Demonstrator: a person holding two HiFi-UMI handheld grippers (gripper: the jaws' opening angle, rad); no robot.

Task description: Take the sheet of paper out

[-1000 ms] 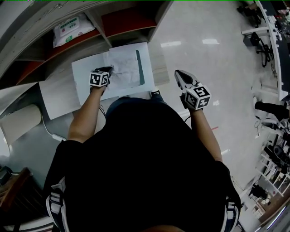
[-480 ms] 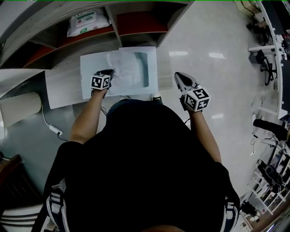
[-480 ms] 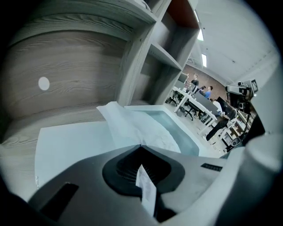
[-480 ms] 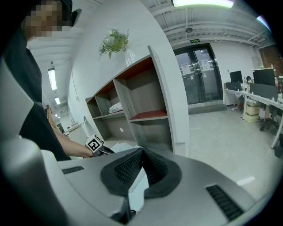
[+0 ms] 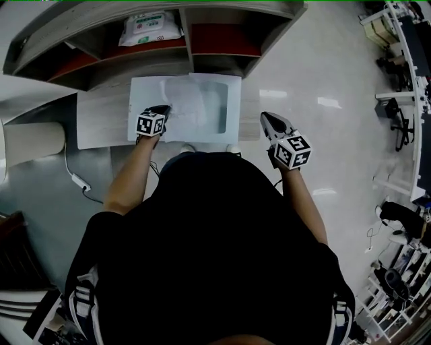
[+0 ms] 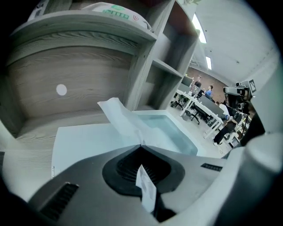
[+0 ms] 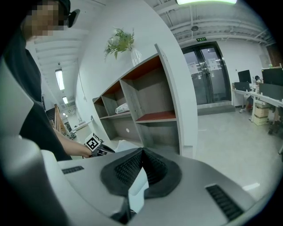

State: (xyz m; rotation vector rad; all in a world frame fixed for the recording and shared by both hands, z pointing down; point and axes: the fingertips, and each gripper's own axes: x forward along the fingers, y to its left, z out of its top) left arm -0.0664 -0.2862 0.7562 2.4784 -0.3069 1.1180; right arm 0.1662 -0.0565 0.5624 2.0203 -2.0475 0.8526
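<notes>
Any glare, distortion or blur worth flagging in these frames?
Head view: heavy fisheye bows the shelf; bright glare patches on the floor; the torso is near black. Left gripper view: dark vignetted corners, sheet sharp. Right gripper view: lamp blown out at the top, mosaic patch upper left.

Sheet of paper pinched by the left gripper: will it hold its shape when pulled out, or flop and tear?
Probably floppy: the sheet of paper curls and creases above the left gripper, which pinches one edge. Likely light: that small pinch holds it raised above the white envelope. It looks thin and wrinkled, so a hard tug could tear it.
</notes>
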